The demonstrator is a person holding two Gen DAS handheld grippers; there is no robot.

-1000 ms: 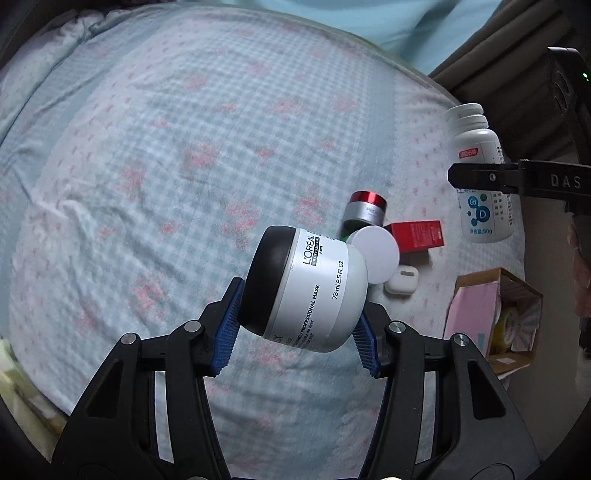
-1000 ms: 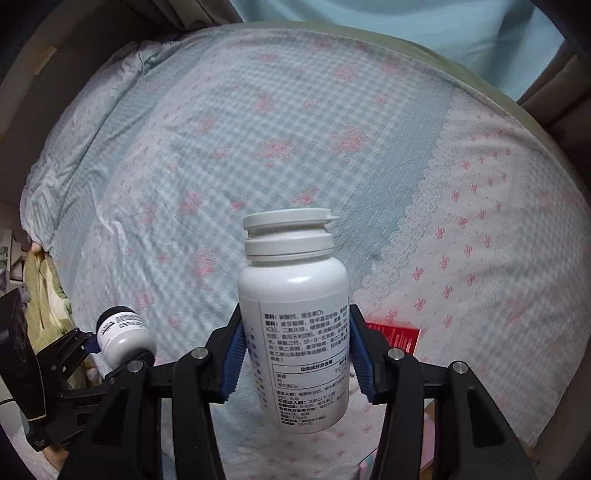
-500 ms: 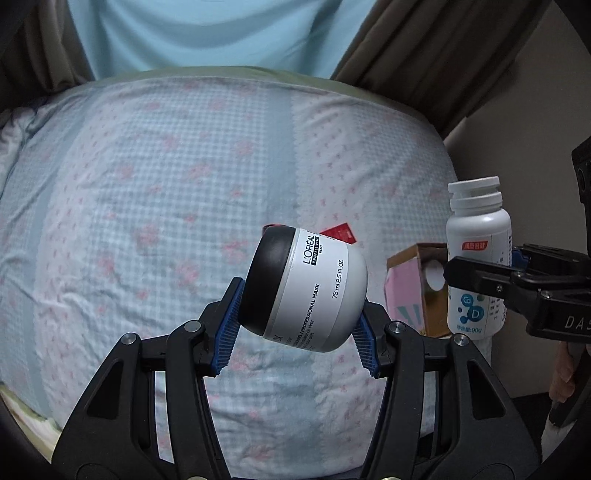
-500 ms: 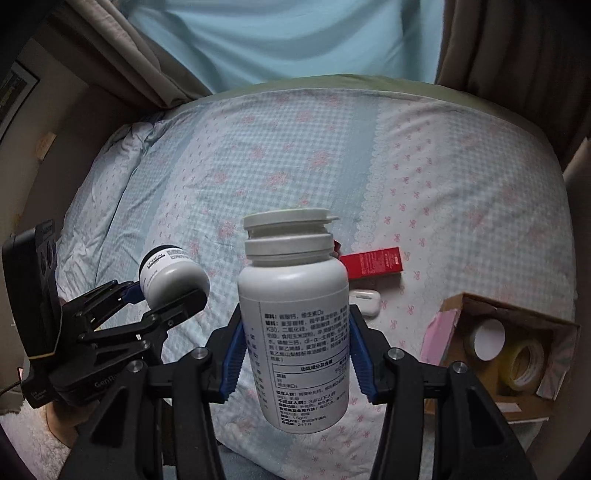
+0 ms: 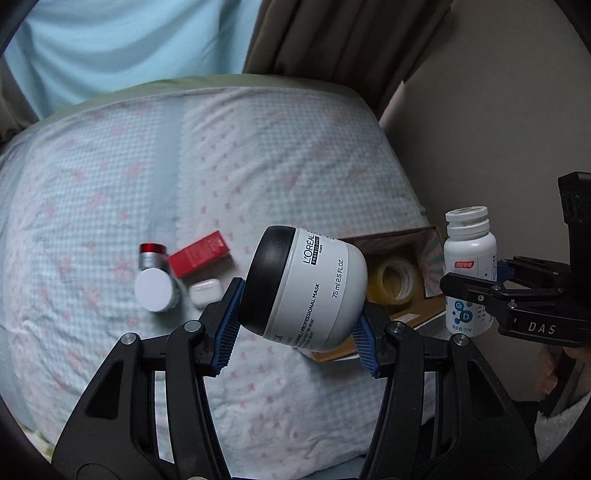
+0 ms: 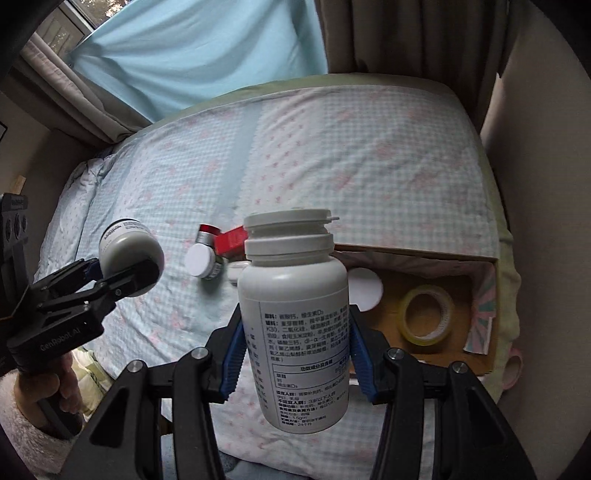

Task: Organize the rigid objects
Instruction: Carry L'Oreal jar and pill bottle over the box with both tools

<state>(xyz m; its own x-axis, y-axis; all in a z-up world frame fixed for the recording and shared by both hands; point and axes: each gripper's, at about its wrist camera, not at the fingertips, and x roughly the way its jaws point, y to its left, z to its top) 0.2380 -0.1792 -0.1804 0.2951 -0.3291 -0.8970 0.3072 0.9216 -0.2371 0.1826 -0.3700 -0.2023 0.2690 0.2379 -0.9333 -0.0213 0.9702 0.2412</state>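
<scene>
Now my right claw (image 6: 295, 350) grips the upright white bottle (image 6: 293, 325), nearer the cardboard box (image 6: 436, 254) lying ahead-right on the bed; my left claw (image 5: 297, 334) clamps the tilted mask jar (image 5: 306, 286).

A checked bedspread (image 5: 258, 166) in pale blue and white with pink flower prints fills the middle of both views, with a lace-like seam running from 12 toward 6 o'clock. A green sheet (image 5: 207, 82) shows along its far edge at 12 o'clock. Behind it hangs a light blue curtain (image 6: 203, 48) at 11 o'clock, flanked by a brown curtain (image 5: 332, 48) at 1 o'clock. A plain beige wall (image 5: 498, 110) stands at 2 to 3 o'clock. In the right wrist view a window (image 6: 70, 26) shows at 10 o'clock, and a yellowish patterned cloth (image 6: 88, 369) lies below the bed edge at 8 o'clock
</scene>
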